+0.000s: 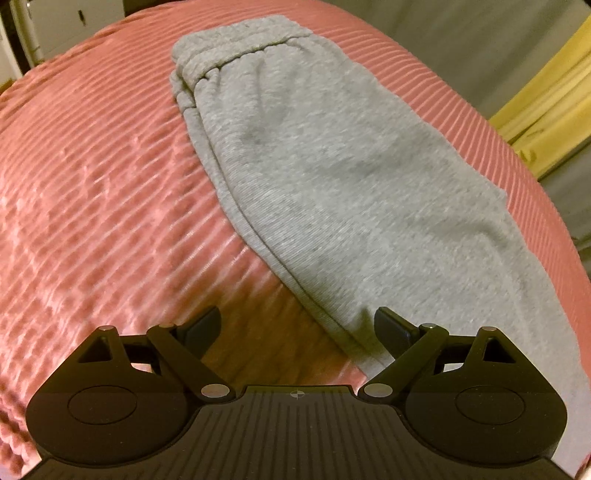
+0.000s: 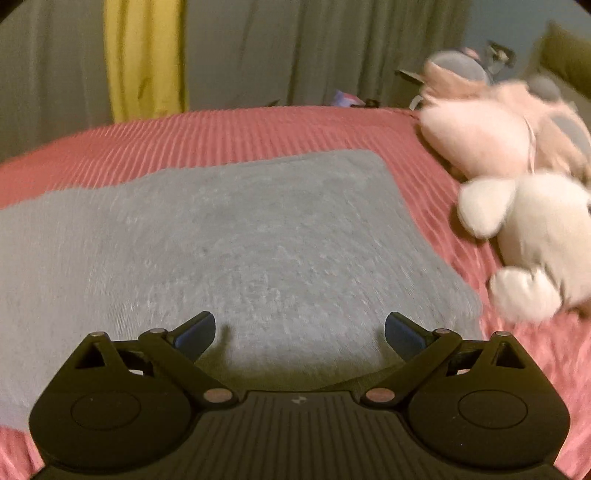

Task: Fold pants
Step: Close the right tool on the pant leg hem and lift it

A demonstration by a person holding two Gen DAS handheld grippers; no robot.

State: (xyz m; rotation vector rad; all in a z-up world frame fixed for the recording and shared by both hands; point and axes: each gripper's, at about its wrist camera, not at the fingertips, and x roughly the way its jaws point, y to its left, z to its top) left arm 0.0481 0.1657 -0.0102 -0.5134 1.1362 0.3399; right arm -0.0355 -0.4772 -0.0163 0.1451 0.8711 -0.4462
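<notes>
Grey sweatpants (image 1: 325,177) lie on a pink ribbed bedspread (image 1: 92,177), folded lengthwise with one leg on the other. Their elastic waistband (image 1: 236,48) is at the far end in the left wrist view. My left gripper (image 1: 297,326) is open above the near left edge of the legs, holding nothing. In the right wrist view the grey sweatpants (image 2: 240,240) fill the middle as a flat panel. My right gripper (image 2: 300,330) is open just over the cloth, with nothing between its fingers.
Plush toys, a pink one (image 2: 491,122) and a white one (image 2: 535,236), lie on the bedspread (image 2: 258,129) right of the pants. A yellow curtain (image 2: 144,55) and grey drapes (image 2: 314,48) hang beyond the bed's far edge. White furniture (image 1: 66,22) stands far left.
</notes>
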